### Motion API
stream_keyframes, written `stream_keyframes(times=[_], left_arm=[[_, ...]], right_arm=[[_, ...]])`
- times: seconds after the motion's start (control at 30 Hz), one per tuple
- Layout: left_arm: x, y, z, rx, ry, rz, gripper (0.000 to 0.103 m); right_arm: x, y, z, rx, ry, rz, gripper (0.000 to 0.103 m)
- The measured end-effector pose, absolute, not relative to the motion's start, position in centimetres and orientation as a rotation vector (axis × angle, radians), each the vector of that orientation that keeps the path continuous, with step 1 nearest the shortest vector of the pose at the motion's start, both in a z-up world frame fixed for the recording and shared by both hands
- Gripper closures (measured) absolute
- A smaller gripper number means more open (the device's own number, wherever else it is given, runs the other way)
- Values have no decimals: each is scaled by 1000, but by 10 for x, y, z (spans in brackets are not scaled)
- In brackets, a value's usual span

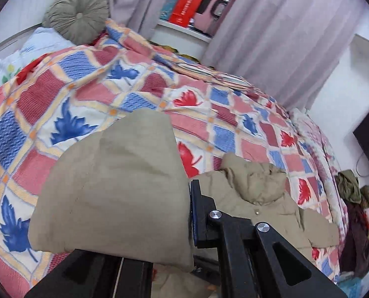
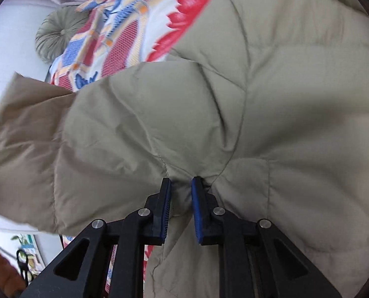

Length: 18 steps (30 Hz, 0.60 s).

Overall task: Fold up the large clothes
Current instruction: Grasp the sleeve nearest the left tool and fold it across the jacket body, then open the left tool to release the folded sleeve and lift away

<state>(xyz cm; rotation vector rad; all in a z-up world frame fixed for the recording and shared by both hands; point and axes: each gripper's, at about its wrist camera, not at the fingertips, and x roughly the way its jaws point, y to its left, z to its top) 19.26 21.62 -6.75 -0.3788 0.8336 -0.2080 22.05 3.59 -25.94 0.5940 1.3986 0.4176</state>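
We see a khaki padded jacket (image 1: 266,198) lying on a bed under a patchwork bedspread (image 1: 90,94) printed with red and blue leaves. In the left wrist view, the left tongs (image 1: 159,223) hold a raised sleeve (image 1: 115,186) of the jacket; the cloth drapes over and hides the left finger, so we see only the right finger with its blue pad (image 1: 194,213) pressed against the fabric. In the right wrist view, the right tongs (image 2: 181,206) are nearly closed, pinching a gathered fold of the jacket's quilted body (image 2: 271,104) between the blue pads (image 2: 166,211). The jacket fills most of this view and blocks the bed beyond. Around the bed stand a round green cushion (image 1: 77,15), grey curtains (image 1: 283,37), a red box (image 1: 188,6) on the windowsill, and a heap of dark clothes (image 1: 358,211) off the bed's far side.
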Motion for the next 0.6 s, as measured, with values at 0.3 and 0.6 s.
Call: stream_keyframes(times=[0.3,0.6], left_arm=[[211,48,-97,-251,940,-417,93],[191,-47,-223,83,1217,-316,93]], right_arm=[[188,-34,-231,678,1428,408,85],[140,-179,-199,591,1353,109,83]])
